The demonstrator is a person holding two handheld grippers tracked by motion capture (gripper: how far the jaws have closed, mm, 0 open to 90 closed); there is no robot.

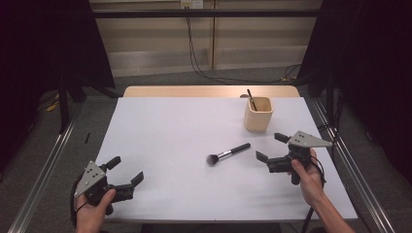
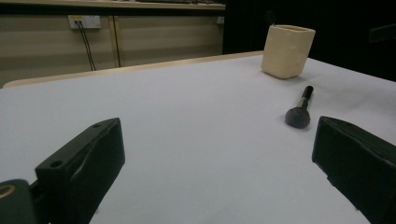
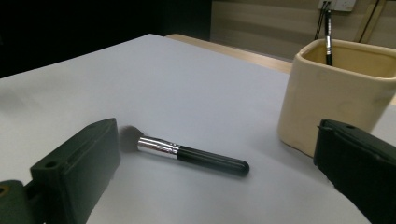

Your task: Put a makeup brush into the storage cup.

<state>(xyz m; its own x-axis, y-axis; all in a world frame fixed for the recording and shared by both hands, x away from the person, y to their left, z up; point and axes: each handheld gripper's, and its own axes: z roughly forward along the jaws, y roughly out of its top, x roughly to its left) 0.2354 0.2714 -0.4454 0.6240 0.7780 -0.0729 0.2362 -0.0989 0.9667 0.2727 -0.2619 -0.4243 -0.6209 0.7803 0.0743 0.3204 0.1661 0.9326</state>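
A cream square-sided cup (image 1: 258,114) is being kept upright toward the far right of the white table (image 1: 170,136), and a thin dark-handled tool (image 1: 251,99) is being held inside it, leaning against a wall with its upper end sticking out above the rim. What else is lying in the cup cannot be told.

A makeup brush (image 1: 228,154) is being left flat on the table in front of the cup and apart from it, its dark bristle head pointing toward the near left and its black handle toward the cup.

The right gripper (image 1: 273,147) is being held just to the right of the brush, jaws spread wide with nothing between them. The left gripper (image 1: 127,171) is being held at the near left corner, well apart from the brush, likewise wide apart and empty.
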